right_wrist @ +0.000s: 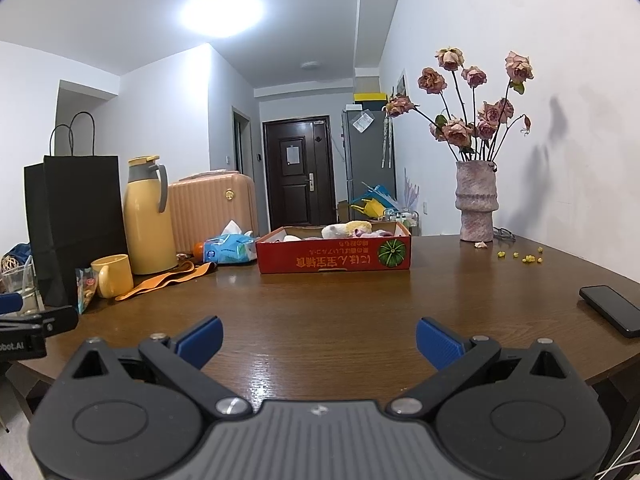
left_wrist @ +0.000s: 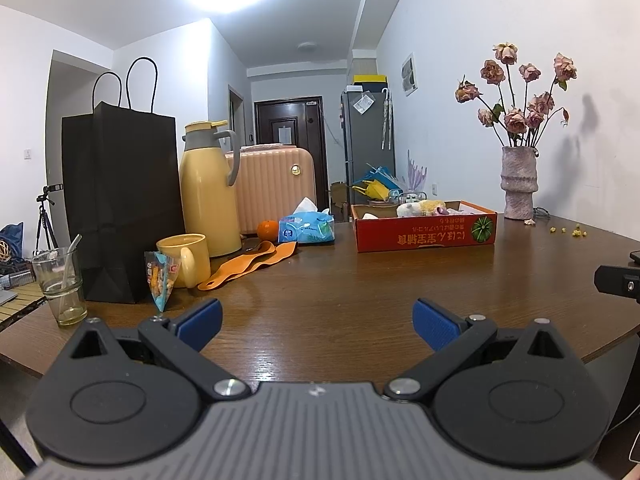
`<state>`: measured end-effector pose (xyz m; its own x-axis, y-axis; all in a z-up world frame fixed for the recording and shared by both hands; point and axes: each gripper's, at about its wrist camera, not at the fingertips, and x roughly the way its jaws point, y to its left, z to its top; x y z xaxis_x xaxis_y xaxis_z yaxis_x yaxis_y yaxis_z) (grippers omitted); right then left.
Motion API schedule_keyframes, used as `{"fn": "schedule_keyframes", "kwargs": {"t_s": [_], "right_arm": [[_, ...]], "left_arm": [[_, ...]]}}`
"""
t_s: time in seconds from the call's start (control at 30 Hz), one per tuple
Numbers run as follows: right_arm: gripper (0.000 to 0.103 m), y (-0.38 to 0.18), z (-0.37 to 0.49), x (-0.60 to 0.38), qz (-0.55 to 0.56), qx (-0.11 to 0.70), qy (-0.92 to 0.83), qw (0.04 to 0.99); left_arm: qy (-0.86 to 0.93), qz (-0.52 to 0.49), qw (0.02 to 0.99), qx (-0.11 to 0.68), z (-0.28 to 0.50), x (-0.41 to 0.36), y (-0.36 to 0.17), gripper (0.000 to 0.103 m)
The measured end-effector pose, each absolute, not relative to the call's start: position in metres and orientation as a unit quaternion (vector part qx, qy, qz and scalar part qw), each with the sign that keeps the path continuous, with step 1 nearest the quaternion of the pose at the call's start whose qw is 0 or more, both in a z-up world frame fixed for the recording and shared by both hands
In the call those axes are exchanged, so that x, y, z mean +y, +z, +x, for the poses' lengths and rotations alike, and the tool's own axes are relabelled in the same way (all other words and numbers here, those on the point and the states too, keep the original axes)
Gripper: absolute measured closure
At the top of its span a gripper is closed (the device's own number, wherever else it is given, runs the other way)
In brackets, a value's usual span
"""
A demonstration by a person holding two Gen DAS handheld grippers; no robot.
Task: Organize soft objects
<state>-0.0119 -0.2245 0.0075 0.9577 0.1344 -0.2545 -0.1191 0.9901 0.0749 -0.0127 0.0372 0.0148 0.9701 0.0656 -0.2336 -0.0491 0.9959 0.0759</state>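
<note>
A red cardboard box [left_wrist: 426, 232] stands on the far side of the brown table; it also shows in the right wrist view [right_wrist: 334, 258]. Soft toys [left_wrist: 420, 207] in white, yellow and pink lie inside it, as the right wrist view [right_wrist: 352, 230] also shows. My left gripper [left_wrist: 316, 320] is open and empty, low over the table's near edge, well short of the box. My right gripper [right_wrist: 319, 340] is open and empty too, beside the left one.
On the left stand a black paper bag [left_wrist: 120, 200], yellow thermos [left_wrist: 208, 192], yellow mug [left_wrist: 188, 258], glass [left_wrist: 60, 284], snack packet [left_wrist: 160, 278], orange strap [left_wrist: 252, 264], tissue pack [left_wrist: 306, 228] and orange [left_wrist: 267, 229]. A vase of dried roses [right_wrist: 476, 204] and a phone [right_wrist: 612, 310] are on the right.
</note>
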Motion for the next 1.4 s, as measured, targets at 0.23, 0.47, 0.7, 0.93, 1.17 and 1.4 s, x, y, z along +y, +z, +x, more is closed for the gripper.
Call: {"fn": "schedule_keyframes", "kwargs": {"t_s": [0.23,0.47,0.7,0.93,1.17,1.4], "right_arm": [[0.000,0.0070,-0.0131,-0.2246,0.029,0.129,0.066,0.989],[0.000,0.0078,-0.0131,-0.2237,0.026,0.129,0.069,0.989],[0.000,0.0080,-0.0134,-0.2233,0.027,0.128,0.068,0.989],[0.000,0.0078,-0.0137,-0.2233,0.027,0.128,0.069,0.989],[0.000,0.0074,-0.0139,-0.2227,0.027,0.127,0.068,0.989],[0.000,0.0051,-0.0127,-0.2219,0.026,0.130,0.068,0.989]], "left_arm": [[0.029,0.034,0.992,0.119,-0.0126,0.0376,0.0145,0.000],[0.029,0.035,0.992,0.119,-0.0132,0.0371,0.0142,0.000],[0.022,0.033,0.993,0.115,-0.0156,0.0378,0.0157,0.000],[0.023,0.036,0.992,0.116,-0.0150,0.0388,0.0142,0.000],[0.022,0.037,0.993,0.112,-0.0161,0.0384,0.0142,0.000],[0.020,0.036,0.993,0.114,-0.0165,0.0382,0.0135,0.000]]}}
